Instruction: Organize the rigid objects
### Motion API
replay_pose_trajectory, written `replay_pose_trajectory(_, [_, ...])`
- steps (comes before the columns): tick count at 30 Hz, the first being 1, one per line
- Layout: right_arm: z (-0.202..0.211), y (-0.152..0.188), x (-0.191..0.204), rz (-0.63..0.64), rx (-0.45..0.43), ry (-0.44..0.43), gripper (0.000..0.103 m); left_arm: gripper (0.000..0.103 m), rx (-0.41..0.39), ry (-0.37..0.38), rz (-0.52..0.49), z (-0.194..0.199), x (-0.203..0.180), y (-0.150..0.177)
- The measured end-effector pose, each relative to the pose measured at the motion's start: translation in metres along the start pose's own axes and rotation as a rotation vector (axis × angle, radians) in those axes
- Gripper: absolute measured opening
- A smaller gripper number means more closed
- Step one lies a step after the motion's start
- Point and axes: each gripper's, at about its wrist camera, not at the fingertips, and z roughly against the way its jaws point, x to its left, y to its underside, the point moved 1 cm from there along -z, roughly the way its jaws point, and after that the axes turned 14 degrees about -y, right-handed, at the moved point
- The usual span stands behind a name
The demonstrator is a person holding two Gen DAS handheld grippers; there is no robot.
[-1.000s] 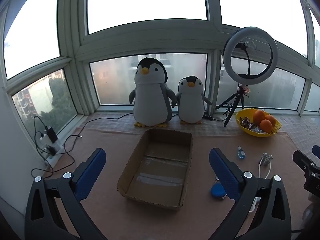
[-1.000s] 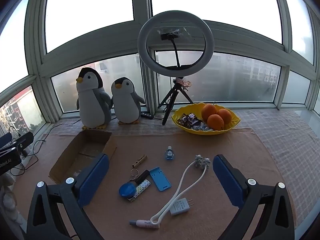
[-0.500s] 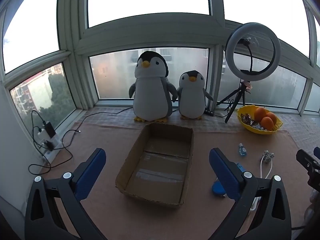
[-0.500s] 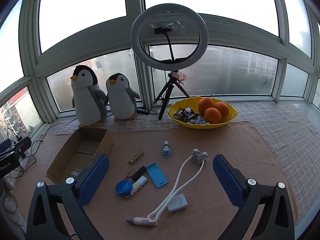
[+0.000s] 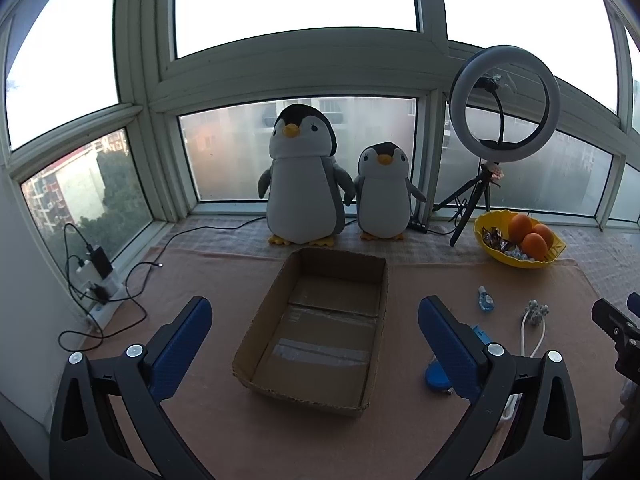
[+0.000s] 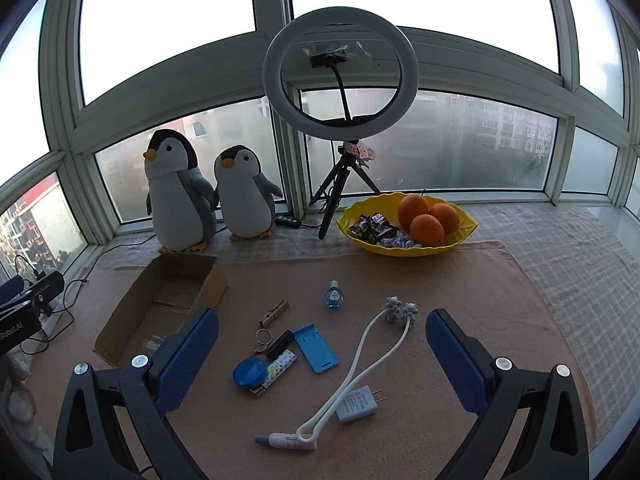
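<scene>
Windowsill mat (image 6: 460, 280) | cardboard box (image 5: 276, 380) empty | yellow bowl (image 6: 460, 238): oranges (image 6: 426, 216), candies (image 6: 372, 226) | both grippers apart

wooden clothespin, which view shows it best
The right wrist view: the wooden clothespin lies in plain sight on the mat beside the cardboard box. In the left wrist view I cannot find it; the tool's right finger likely hides it.
</scene>
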Motion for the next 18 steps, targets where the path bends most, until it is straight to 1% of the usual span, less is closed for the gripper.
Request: replay_pose_trajectory(18, [-0.0015, -0.0002, 0.002, -0.001, 0.006, -0.002, 0.102, 0.103, 0.006, -0.003, -0.005, -0.0007, -0.0004, -0.0004])
